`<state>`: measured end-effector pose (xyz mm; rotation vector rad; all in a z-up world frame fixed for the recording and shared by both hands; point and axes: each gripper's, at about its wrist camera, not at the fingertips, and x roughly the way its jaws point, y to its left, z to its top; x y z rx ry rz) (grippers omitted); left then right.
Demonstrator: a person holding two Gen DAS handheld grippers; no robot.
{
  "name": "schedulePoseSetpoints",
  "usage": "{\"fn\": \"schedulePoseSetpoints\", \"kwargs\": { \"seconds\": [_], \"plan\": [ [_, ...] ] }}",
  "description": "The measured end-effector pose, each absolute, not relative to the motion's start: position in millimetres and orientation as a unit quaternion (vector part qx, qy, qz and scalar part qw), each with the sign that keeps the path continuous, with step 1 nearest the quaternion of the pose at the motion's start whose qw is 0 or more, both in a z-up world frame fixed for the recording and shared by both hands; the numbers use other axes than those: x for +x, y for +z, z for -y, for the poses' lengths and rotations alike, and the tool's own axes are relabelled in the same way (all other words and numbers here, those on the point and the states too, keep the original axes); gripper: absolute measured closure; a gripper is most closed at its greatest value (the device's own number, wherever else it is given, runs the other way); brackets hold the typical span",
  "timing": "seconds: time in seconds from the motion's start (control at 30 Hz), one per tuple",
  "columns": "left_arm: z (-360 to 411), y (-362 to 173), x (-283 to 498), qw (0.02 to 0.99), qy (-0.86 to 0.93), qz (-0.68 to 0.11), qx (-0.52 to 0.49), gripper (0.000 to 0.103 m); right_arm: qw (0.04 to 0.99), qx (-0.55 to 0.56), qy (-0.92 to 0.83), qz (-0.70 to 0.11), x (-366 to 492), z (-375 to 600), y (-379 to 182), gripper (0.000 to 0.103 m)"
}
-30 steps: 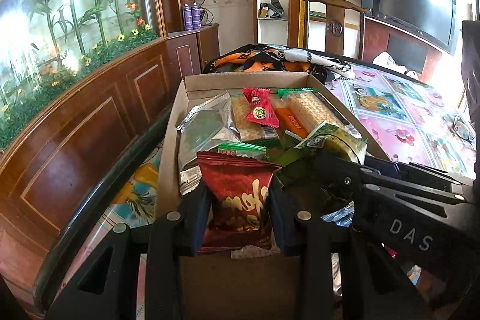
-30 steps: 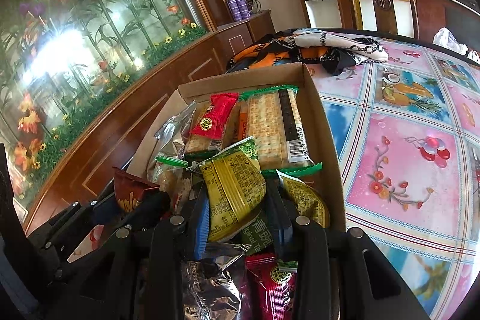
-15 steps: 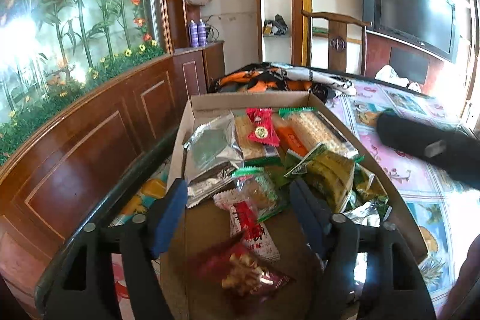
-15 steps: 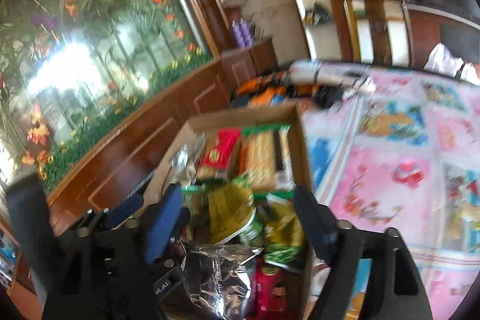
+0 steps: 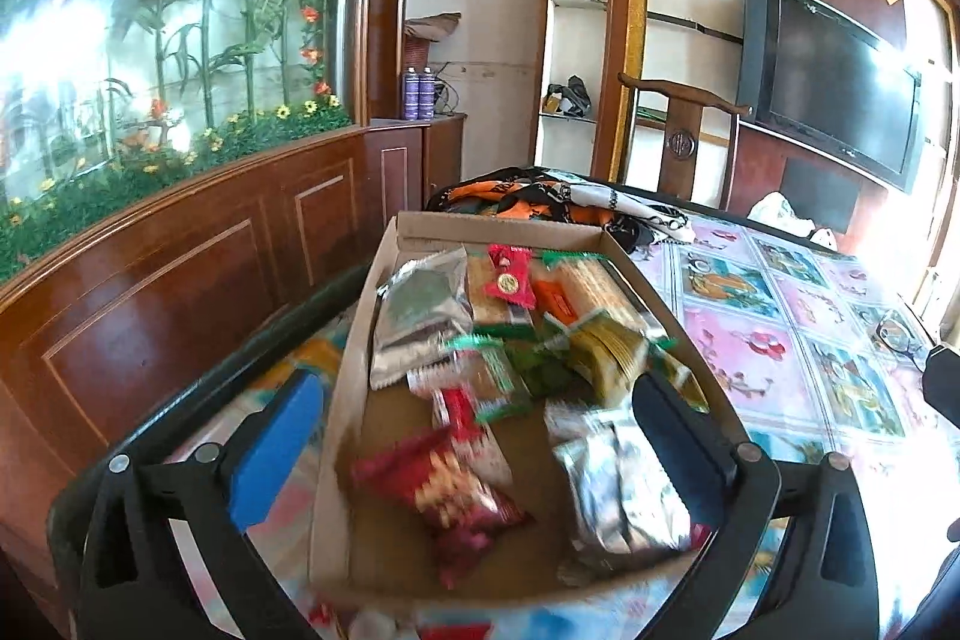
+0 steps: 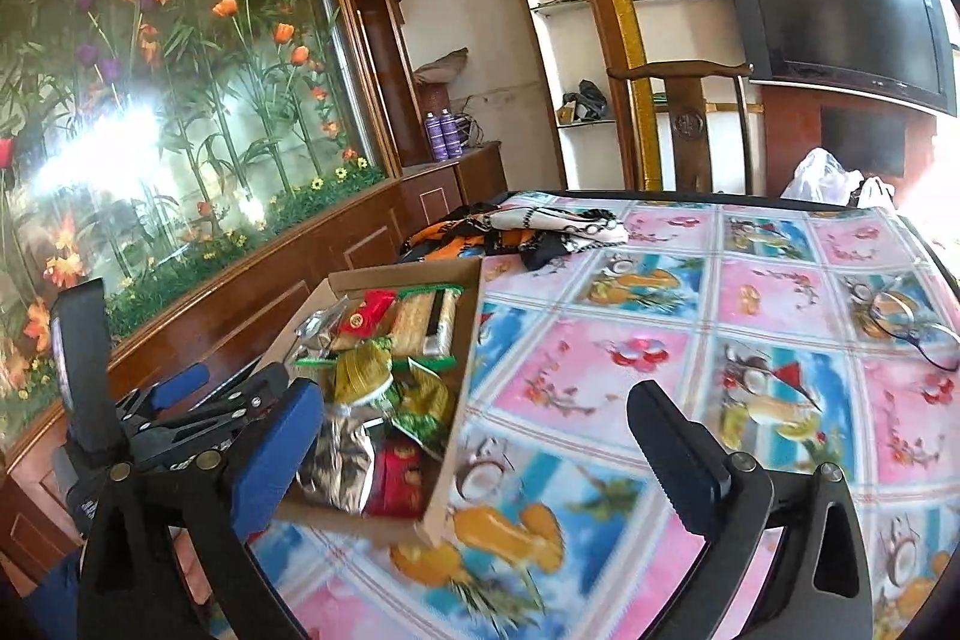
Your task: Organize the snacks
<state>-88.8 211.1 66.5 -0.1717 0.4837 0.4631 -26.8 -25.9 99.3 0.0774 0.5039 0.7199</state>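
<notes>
The cardboard box point(image 5: 384, 280) of snacks sits at the bench's point(image 6: 750, 280) left edge, close beside the dark rim along the wood-panelled wall point(image 5: 180, 280). Inside, a red packet point(image 5: 444, 490) and a silver packet point(image 5: 618, 478) lie loose at the near end. The left gripper point(image 5: 474, 430) hangs over the box, fingers opening wide, nothing between them. The right gripper point(image 6: 474, 442) spans the box's right wall, fingers also opening, empty. To the right the patterned cloth lies mostly open; glasses point(image 6: 906, 322) rest far off.

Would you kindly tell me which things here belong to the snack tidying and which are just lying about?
Job: cardboard box; red packet; silver pouch; cracker pack; yellow-green packet.

Lying about: scarf; glasses; chair; TV; purple bottles.
</notes>
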Motion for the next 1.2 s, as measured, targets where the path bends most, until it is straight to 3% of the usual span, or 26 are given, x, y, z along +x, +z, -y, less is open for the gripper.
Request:
{"fn": "schedulePoseSetpoints", "kwargs": {
  "seconds": [0.43,0.77,0.97,1.2],
  "plan": [
    [-173,70,-91,0.944,0.227,-0.238,-0.028,0.000,0.915,-0.038,0.334,-0.223,-71,44,88,0.000],
    [-176,73,-90,0.942,0.229,-0.243,-0.032,0.000,0.912,0.000,0.335,-0.236,-59,56,85,0.000],
    [-166,80,-93,0.934,0.271,-0.231,0.008,0.000,0.915,0.030,0.362,-0.176,-69,64,88,0.000],
    [-168,81,-96,0.934,0.268,-0.237,-0.001,0.000,0.905,0.032,0.389,-0.169,-72,65,85,0.000]
  ]
}}
